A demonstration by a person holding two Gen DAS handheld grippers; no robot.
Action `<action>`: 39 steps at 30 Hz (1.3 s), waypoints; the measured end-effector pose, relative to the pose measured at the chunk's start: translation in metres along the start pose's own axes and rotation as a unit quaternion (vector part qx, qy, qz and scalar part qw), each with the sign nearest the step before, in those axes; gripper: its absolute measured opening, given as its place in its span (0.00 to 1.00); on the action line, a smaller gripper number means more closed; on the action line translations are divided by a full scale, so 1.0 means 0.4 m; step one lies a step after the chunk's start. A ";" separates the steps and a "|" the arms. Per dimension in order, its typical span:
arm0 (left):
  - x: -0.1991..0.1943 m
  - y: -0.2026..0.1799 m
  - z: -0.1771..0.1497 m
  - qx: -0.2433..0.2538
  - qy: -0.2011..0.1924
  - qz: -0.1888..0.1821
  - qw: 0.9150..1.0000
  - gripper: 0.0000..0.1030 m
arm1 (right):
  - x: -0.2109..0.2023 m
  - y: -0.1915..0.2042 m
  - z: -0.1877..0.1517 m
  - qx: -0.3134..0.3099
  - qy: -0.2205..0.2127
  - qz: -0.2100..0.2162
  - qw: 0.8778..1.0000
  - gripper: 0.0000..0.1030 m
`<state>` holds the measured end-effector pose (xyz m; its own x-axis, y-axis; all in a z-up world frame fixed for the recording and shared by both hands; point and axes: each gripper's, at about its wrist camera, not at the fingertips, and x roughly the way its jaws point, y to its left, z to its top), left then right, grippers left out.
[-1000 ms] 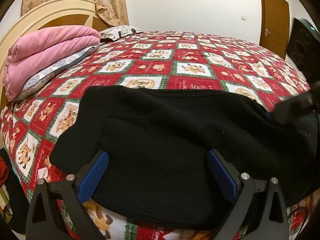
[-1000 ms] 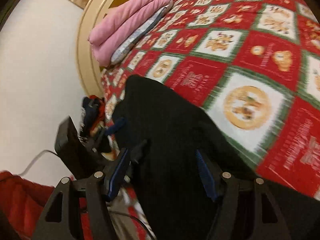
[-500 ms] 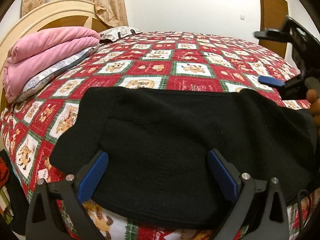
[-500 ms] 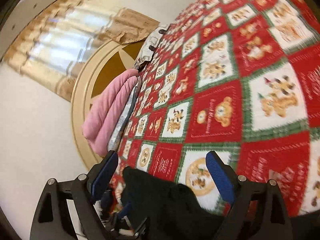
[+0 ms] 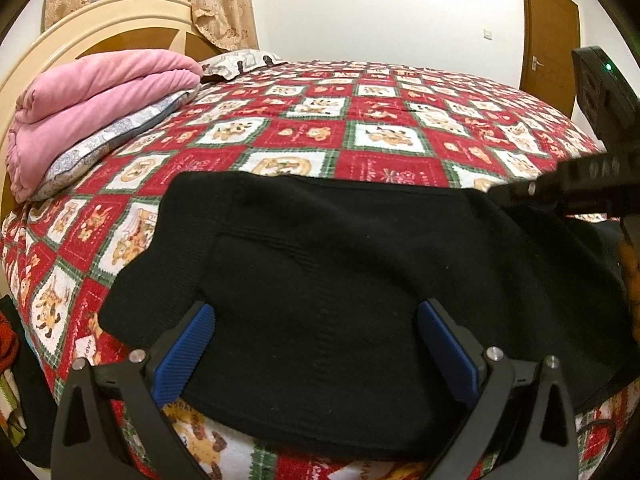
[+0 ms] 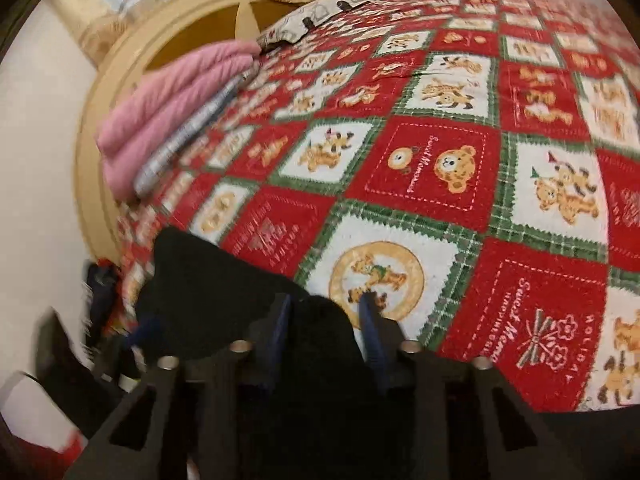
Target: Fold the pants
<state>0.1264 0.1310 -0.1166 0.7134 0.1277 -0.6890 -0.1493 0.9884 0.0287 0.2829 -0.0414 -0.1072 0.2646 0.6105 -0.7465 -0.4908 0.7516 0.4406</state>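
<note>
The black pants lie spread across the near edge of the bed. My left gripper is open, its blue pads wide apart just above the pants' near part, holding nothing. My right gripper has its fingers drawn close together on a bunched fold of the black pants at their far right edge. In the left wrist view the right gripper's black body shows at the pants' right end.
The bed carries a red, white and green patchwork quilt. A folded pink blanket lies on a pillow by the wooden headboard. A brown door stands at the far right. Clothes lie on the floor at the left.
My right gripper came back down from above the quilt and closed on the pants' right edge. My left gripper has stayed in place, open.
</note>
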 end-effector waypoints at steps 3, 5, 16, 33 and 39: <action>0.000 0.001 0.001 0.000 0.000 0.000 1.000 1.00 | 0.010 0.046 -0.011 -0.046 0.004 -0.035 0.998 0.18; 0.001 0.002 0.002 0.001 0.001 0.000 1.000 1.00 | 0.004 0.070 -0.010 -0.069 0.006 -0.058 0.996 0.10; 0.000 0.004 -0.004 0.004 -0.005 -0.002 1.000 1.00 | -0.020 -0.073 0.011 0.090 -0.033 0.001 0.995 0.09; 0.003 0.004 0.002 -0.004 0.005 0.000 1.000 1.00 | -0.618 -0.742 -0.046 0.354 -0.128 -0.410 0.830 0.78; 0.005 0.004 0.004 -0.004 0.009 0.001 1.000 1.00 | -0.573 -0.800 -0.065 0.343 -0.080 -0.445 0.823 0.17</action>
<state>0.1286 0.1328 -0.1168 0.7010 0.1273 -0.7017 -0.1555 0.9875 0.0238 0.3579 -0.4283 -0.0901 0.3992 -0.2754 -0.8745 0.5269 0.8495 -0.0270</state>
